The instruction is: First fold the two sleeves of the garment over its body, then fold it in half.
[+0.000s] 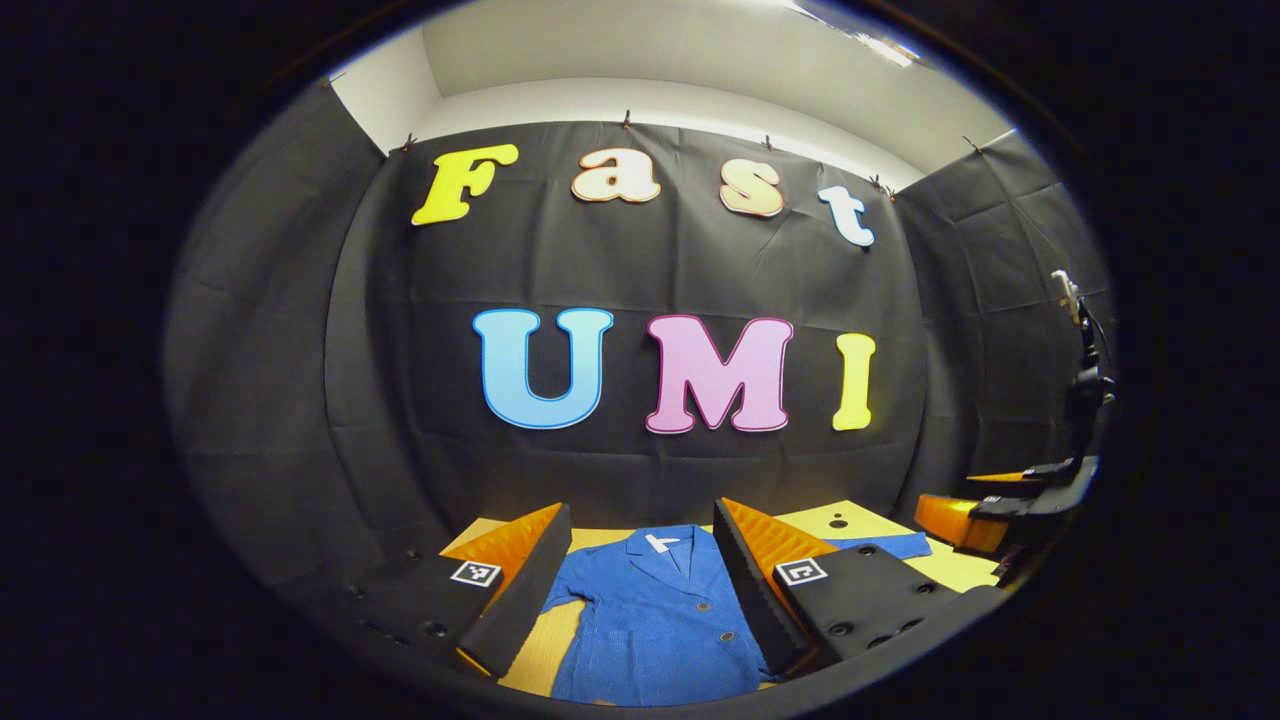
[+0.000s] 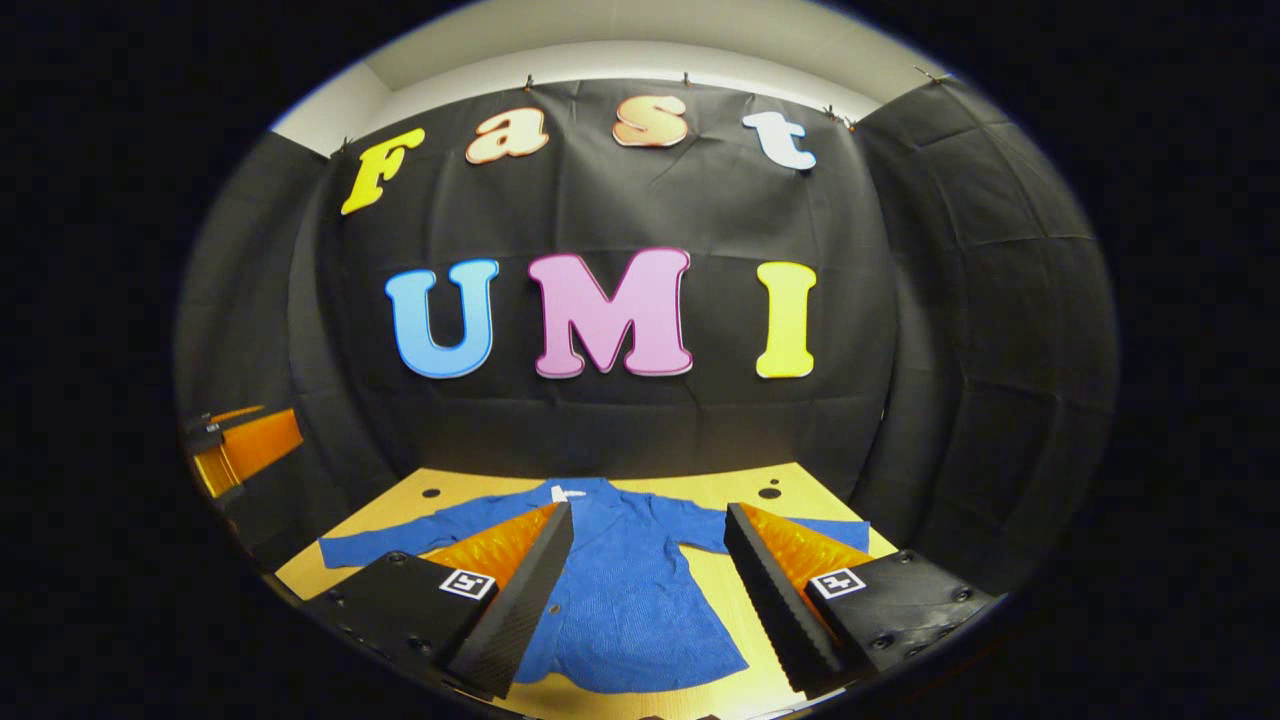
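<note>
Both grippers are held above the table with their fingers spread wide apart and nothing between them: the left gripper point(image 1: 640, 560) is raised over the middle of the garment point(image 1: 655, 620), and the right gripper point(image 2: 650, 560) is raised over the same garment point(image 2: 630, 590) from a little farther back. In the right gripper view the blue garment is seen laid flat, front side up, on the wooden table point(image 2: 400, 510), collar toward the booth wall, with the left sleeve point(image 2: 390, 545) and the right sleeve point(image 2: 830, 530) stretched out to either side, neither folded yet. The cloth is judged to be light, soft and limp, so that it will drape and sag when lifted and may slide somewhat on the smooth tabletop. A sleeve is best taken near its cuff, pinched through the flat fabric, and carried low across the body so that no bunching is caused. Small buttons are seen down the front; these are better avoided by the fingers.
</note>
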Tool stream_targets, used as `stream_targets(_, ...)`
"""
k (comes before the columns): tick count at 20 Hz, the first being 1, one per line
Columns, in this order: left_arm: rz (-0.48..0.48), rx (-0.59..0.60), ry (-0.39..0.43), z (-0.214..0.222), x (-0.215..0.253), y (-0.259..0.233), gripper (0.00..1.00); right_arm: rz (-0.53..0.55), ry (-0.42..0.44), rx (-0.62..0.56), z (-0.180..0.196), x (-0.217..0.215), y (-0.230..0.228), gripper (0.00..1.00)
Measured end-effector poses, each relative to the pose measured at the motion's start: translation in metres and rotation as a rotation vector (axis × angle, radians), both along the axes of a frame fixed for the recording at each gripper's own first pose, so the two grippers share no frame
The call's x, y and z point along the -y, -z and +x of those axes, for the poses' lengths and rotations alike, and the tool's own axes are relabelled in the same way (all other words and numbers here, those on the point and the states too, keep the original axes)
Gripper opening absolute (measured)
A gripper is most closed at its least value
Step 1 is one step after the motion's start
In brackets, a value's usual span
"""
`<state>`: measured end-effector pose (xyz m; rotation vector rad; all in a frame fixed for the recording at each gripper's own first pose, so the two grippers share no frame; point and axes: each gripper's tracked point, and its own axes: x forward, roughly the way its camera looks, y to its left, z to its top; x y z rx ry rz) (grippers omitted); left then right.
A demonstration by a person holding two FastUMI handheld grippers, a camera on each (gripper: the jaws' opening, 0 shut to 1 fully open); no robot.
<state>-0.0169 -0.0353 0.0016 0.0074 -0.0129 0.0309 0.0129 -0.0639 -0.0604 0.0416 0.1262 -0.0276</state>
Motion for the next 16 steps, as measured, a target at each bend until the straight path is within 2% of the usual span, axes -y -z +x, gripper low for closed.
stream_targets(8, 0.033, -0.063, -0.016, 0.021, 0.022, 0.029, 0.82, -0.050, -0.048, -0.164, 0.040, 0.021, 0.079, 0.98)
stream_targets(11, 0.039, -0.081, -0.021, 0.030, 0.035, 0.038, 0.82, -0.082, 0.023, -0.277, 0.061, 0.063, 0.117, 0.97)
stream_targets(16, 0.045, -0.109, -0.046, 0.049, 0.047, 0.050, 0.82, -0.013, 0.166, -0.396, 0.093, 0.144, 0.173, 0.98)
